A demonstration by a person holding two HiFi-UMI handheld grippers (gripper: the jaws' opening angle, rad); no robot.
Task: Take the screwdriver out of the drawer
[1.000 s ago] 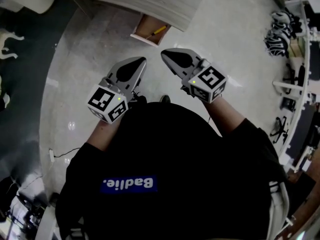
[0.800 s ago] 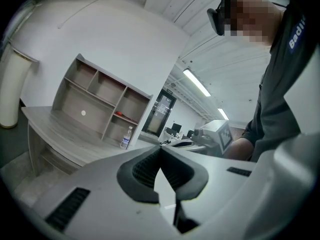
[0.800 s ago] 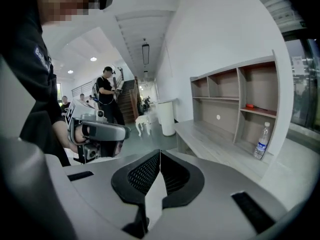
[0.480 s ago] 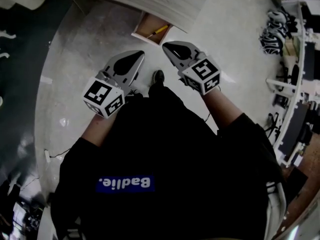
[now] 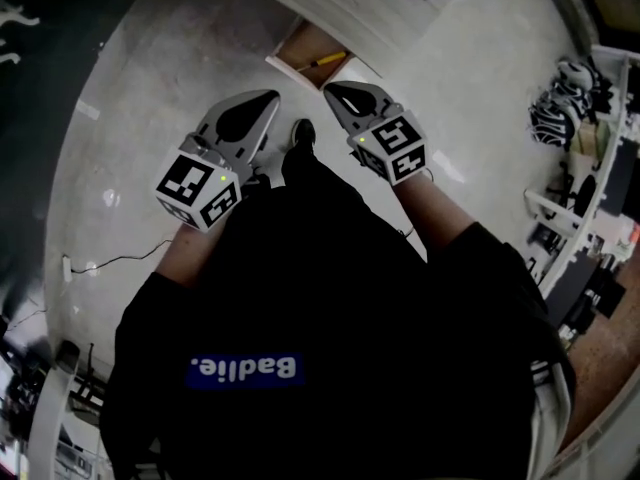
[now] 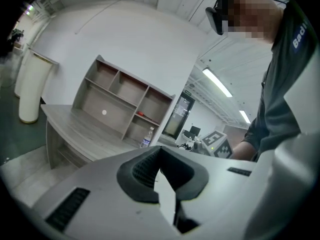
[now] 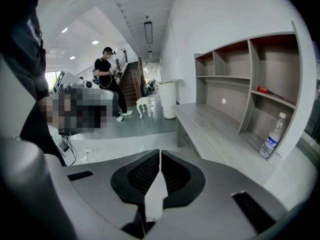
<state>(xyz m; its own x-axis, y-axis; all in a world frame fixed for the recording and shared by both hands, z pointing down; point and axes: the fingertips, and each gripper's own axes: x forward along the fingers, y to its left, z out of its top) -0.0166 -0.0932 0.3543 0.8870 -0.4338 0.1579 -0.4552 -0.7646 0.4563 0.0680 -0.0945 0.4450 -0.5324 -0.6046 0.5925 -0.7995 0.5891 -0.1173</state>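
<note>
Grey wood desk (image 7: 215, 129) against white wall. Open shelf unit (image 7: 250, 74) on desk top, at rear. Water bottle (image 7: 270, 136) upright on desk, just beside shelf unit. White cylindrical bin (image 7: 167, 100) at desk's far end, white animal figure (image 7: 144, 105) near it. Person in black (image 7: 107, 76) standing well beyond desk. Cable (image 5: 110, 263) on floor, well apart from desk.

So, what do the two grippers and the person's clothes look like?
Both the left gripper and right gripper have grey, tapered shells with ribbed black pads. Each carries a cube of black-and-white square markers with a small light. The person wears a black top.
</note>
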